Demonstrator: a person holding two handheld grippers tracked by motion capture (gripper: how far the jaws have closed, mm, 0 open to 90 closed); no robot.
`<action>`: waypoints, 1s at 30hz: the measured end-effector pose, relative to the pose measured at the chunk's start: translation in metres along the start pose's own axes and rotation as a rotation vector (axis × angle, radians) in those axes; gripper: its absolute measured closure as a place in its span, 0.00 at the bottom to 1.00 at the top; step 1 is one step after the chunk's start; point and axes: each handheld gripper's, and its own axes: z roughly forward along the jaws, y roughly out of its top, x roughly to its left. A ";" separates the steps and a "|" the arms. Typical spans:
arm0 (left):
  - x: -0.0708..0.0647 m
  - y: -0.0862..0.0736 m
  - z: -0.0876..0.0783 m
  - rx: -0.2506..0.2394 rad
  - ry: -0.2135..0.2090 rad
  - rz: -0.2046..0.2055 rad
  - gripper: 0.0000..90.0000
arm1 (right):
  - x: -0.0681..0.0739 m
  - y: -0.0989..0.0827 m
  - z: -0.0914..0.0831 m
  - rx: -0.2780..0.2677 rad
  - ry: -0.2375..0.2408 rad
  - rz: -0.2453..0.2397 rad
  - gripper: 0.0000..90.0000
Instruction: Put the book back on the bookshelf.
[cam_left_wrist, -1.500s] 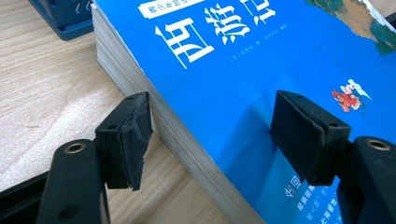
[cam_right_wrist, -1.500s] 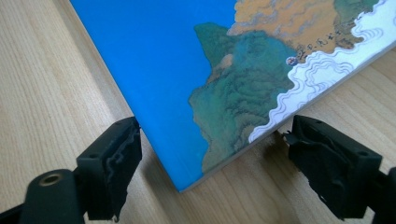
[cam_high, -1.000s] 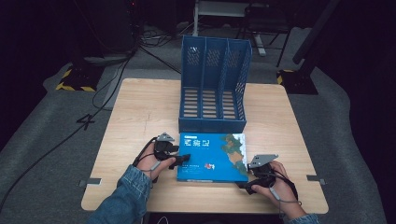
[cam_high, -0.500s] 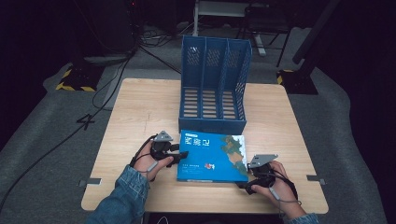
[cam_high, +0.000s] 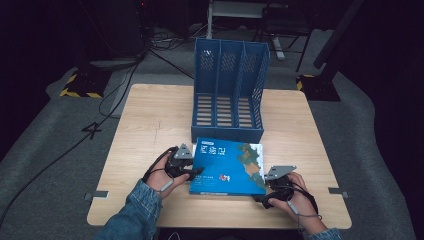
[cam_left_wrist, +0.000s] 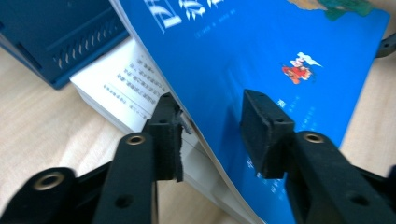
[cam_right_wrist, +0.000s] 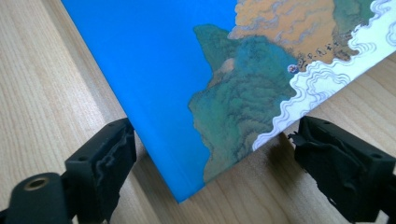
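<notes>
A blue-covered book (cam_high: 227, 167) lies flat near the table's front edge, just in front of a blue three-slot file rack (cam_high: 227, 95). My left gripper (cam_high: 195, 172) is at the book's left edge. In the left gripper view the front cover (cam_left_wrist: 261, 60) is lifted off the white pages (cam_left_wrist: 135, 84) and passes between the jaws of the left gripper (cam_left_wrist: 212, 135), which have just been closing; one pad (cam_left_wrist: 168, 135) sits under the cover, the other stands off above it. My right gripper (cam_high: 264, 196) is open at the book's near right corner (cam_right_wrist: 196, 186), its pads apart from it (cam_right_wrist: 212, 140).
The wooden table (cam_high: 150, 115) has bare room left and right of the rack. Cables (cam_high: 115, 95) and dark equipment lie on the grey floor beyond the far edge. A denim sleeve (cam_high: 135, 215) comes in at the bottom left.
The left gripper's jaws have narrowed around the book's left edge and the hand has risen slightly, lifting the cover. The right gripper has stayed put.
</notes>
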 end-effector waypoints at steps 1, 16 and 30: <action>0.006 -0.002 0.003 0.002 -0.023 -0.027 0.61 | 0.000 0.000 0.000 0.001 -0.004 -0.002 0.14; 0.019 -0.016 0.013 -0.159 -0.094 -0.081 0.61 | 0.002 0.000 0.002 -0.003 -0.018 -0.011 0.11; 0.028 -0.029 0.008 -0.114 -0.197 -0.165 0.66 | 0.001 -0.001 0.003 -0.010 -0.017 -0.013 0.11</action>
